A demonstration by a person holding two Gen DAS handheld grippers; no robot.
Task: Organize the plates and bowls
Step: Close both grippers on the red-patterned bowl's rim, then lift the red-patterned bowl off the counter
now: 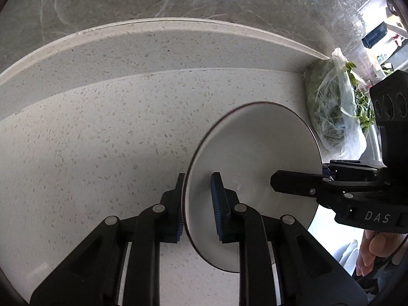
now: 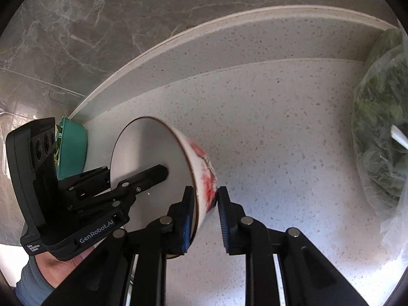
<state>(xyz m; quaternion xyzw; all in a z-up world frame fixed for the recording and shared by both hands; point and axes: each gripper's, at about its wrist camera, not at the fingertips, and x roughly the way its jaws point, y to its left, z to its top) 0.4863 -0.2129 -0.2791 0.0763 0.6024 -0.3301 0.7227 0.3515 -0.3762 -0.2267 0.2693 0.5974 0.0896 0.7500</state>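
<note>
Left wrist view: one white bowl [image 1: 255, 153] stands on the speckled counter [image 1: 102, 140]. My left gripper [image 1: 197, 204] points steeply down and is clenched on the bowl's near-left rim, one pad outside the wall, one inside. My right gripper [image 1: 275, 182] enters from the right, one finger lying inside the bowl on the opposite rim. One bag of greens [image 1: 331, 112] lies just behind the bowl.

Right wrist view: the same single bowl [image 2: 153, 158], with red markings on its outer wall, sits on the counter [image 2: 280, 127]. My right gripper [image 2: 205, 211] is angled down and grasps the rim, wall between the pads. My left gripper [image 2: 163, 172] reaches in from the left. One teal container [image 2: 72, 148] stands behind it; one bag of greens [image 2: 380, 127] lies well to the right.
</note>
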